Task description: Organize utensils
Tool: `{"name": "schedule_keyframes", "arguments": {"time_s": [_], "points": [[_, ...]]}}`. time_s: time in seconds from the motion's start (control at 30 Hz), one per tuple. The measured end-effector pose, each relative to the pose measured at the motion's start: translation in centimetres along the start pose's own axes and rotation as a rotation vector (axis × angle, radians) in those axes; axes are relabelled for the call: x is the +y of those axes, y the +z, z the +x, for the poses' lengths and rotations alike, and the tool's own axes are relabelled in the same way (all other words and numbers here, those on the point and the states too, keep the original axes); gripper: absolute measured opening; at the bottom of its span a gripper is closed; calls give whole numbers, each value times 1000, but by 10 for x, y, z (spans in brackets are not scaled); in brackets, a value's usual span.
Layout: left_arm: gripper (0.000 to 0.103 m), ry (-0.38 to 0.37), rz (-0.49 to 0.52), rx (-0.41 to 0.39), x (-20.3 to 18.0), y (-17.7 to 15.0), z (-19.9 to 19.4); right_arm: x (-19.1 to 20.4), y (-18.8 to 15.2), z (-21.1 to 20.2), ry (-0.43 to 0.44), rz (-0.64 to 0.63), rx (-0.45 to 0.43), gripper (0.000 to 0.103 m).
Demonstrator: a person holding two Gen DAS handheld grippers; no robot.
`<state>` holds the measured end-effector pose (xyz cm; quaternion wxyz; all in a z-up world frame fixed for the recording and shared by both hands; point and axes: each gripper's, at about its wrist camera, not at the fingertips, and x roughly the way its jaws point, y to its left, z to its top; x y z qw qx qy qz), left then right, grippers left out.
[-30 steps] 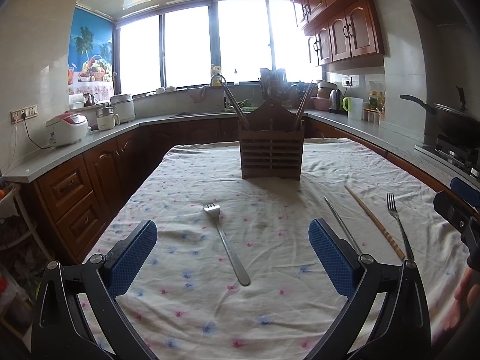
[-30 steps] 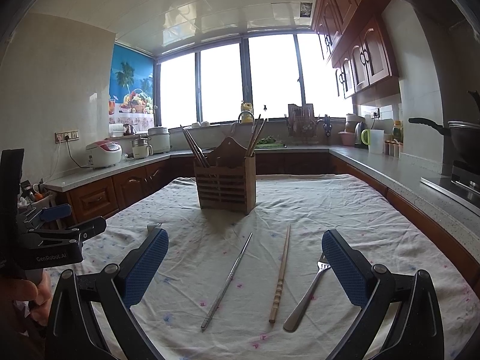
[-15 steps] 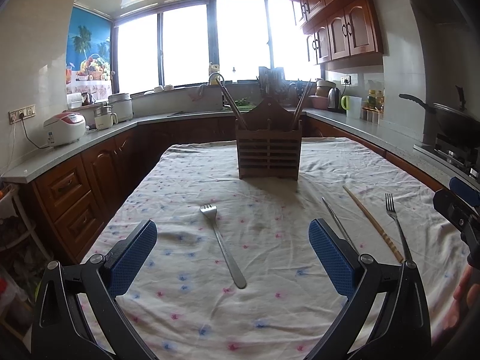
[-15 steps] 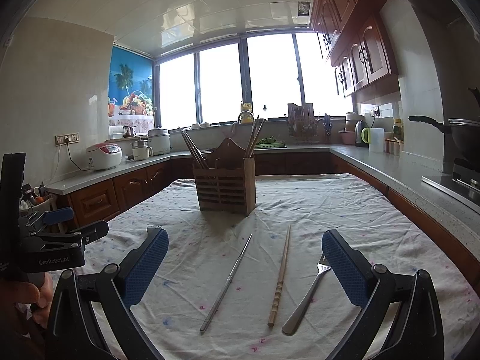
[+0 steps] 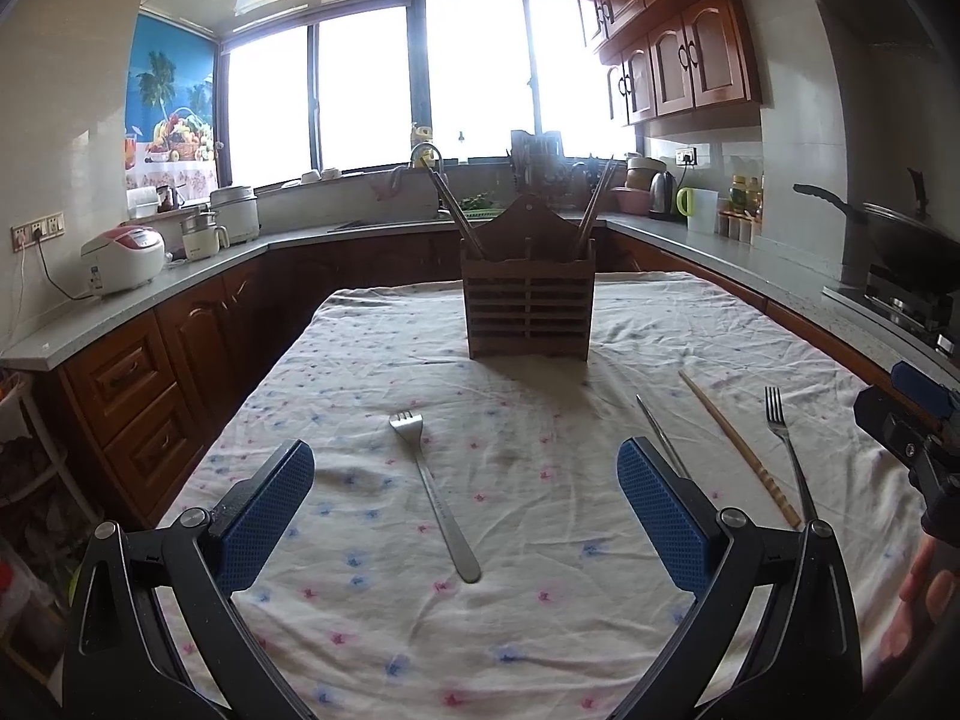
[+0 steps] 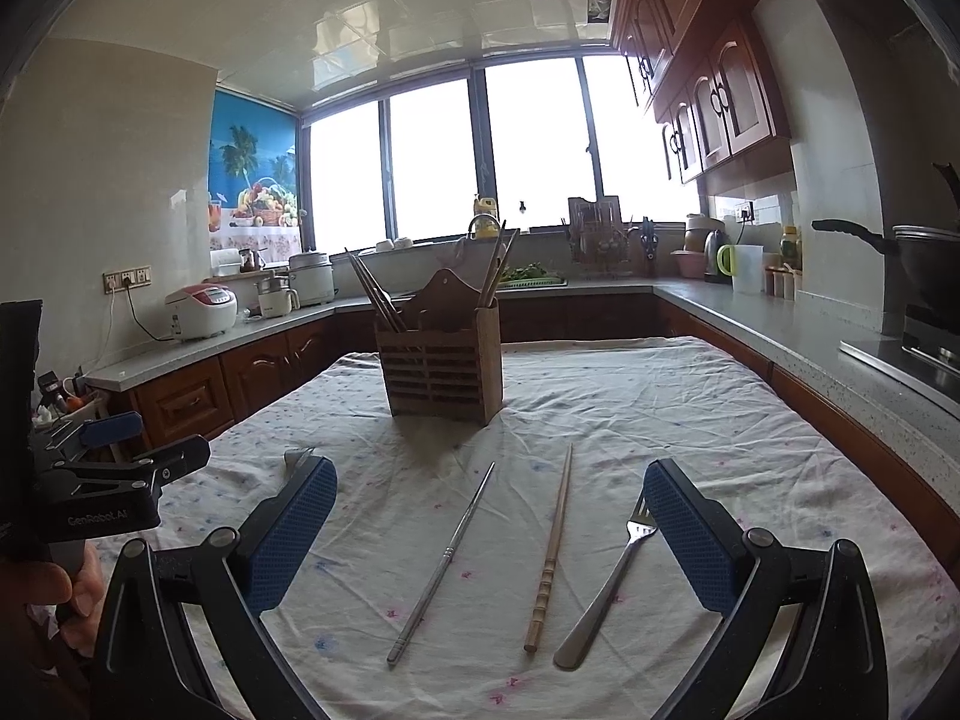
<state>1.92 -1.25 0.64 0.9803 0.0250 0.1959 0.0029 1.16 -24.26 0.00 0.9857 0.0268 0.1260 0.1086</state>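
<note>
A wooden utensil holder with several chopsticks in it stands on the cloth-covered table. A metal fork lies between the fingers of my open, empty left gripper. My open, empty right gripper hovers over a metal chopstick, a wooden chopstick and a second fork. These three also lie at the right in the left wrist view: metal chopstick, wooden chopstick, fork.
Kitchen counters with wooden cabinets run around the table. A rice cooker stands at the left, a wok on a stove at the right. The left gripper's body shows at the left of the right wrist view.
Both grippers have shifted only slightly; the left one has risen a little and the fork sits further between its fingers. Nothing was grasped.
</note>
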Motion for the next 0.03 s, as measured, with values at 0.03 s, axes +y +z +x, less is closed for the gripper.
{"name": "schedule_keyframes", "arguments": {"time_s": [0.03], "points": [[103, -2, 1, 0, -1, 0, 0, 1, 0, 0, 1, 2, 2, 103]]}}
